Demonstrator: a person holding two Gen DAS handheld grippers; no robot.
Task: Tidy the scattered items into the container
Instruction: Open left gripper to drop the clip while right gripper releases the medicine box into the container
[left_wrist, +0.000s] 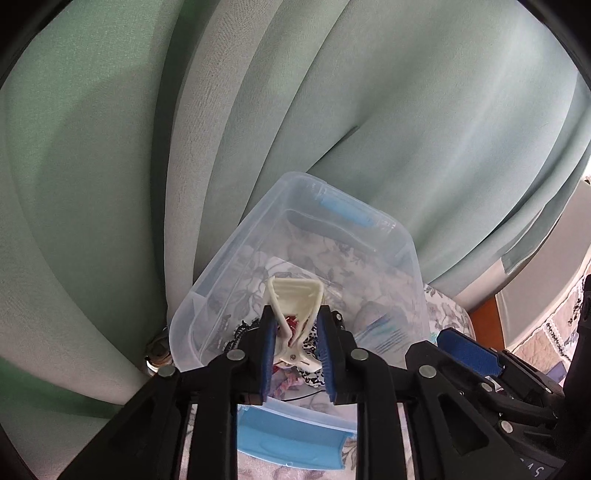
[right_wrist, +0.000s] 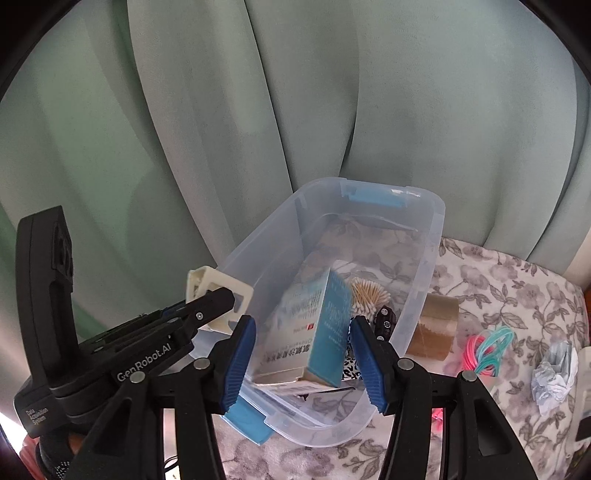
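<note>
My left gripper (left_wrist: 295, 325) is shut on a cream plastic clip (left_wrist: 295, 291) and holds it in the air over the near left corner of the clear container (left_wrist: 229, 258). In the right wrist view the clip (right_wrist: 221, 288) shows beside the container's rim (right_wrist: 424, 236). A teal and white carton (right_wrist: 314, 332) leans tilted inside the container, between the pads of my right gripper (right_wrist: 302, 323). A small gap shows at the left pad, so the jaws are open. The carton's top is blurred. Cotton swabs (right_wrist: 369, 295) and a small black toy car (right_wrist: 384, 321) lie in the container.
On the floral cloth right of the container are a brown tape roll (right_wrist: 432, 328), pink and teal rubber bands (right_wrist: 487, 347) and crumpled paper (right_wrist: 554, 373). A pale green curtain (right_wrist: 295, 110) hangs close behind. The container has blue latches (right_wrist: 247, 417).
</note>
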